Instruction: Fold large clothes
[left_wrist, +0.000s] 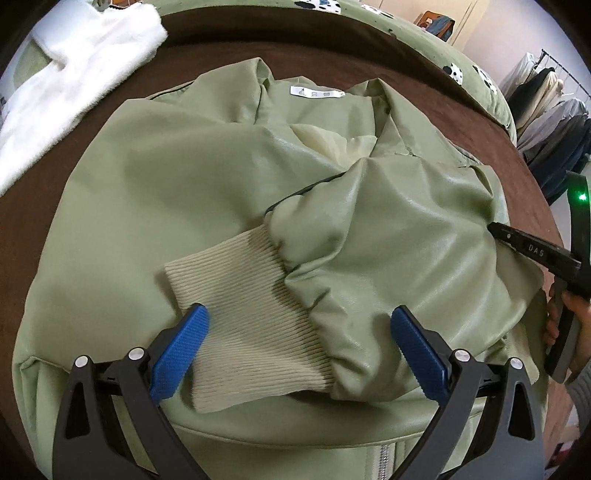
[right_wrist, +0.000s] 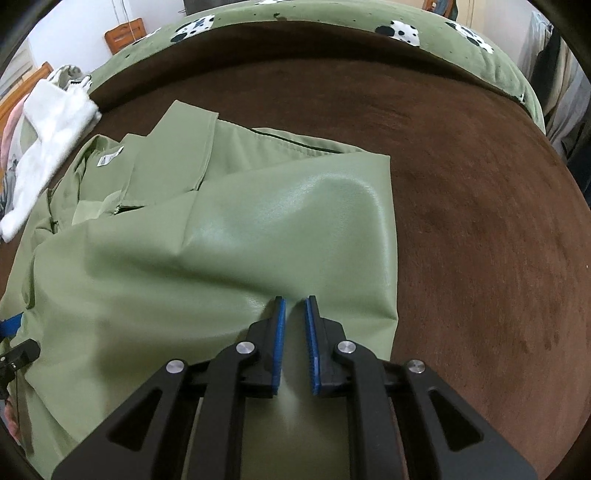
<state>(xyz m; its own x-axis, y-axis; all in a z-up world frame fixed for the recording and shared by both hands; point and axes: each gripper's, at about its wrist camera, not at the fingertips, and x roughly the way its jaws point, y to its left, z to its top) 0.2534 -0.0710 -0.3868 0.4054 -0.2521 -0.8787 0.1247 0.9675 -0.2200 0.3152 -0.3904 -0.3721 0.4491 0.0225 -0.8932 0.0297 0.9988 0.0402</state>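
Observation:
A light green leather-like jacket (left_wrist: 147, 192) lies spread on a brown blanket, collar and white label (left_wrist: 316, 93) at the far side. One sleeve is folded across its front, ending in a beige ribbed cuff (left_wrist: 240, 302). My left gripper (left_wrist: 299, 319) stands wide open just above it, with the cuff between the blue pads. In the right wrist view my right gripper (right_wrist: 294, 301) is shut on a pinch of the jacket (right_wrist: 184, 258) near its right edge, with creases running out from the tips. The left wrist view shows that same right gripper (left_wrist: 493, 227) at the jacket's right side.
A white fluffy garment (left_wrist: 74, 81) lies at the far left on the brown blanket (right_wrist: 480, 221). Green spotted bedding (right_wrist: 295, 14) borders the far edge. Hanging clothes on a rack (left_wrist: 554, 122) stand off to the right. A hand (left_wrist: 576, 306) holds the right tool.

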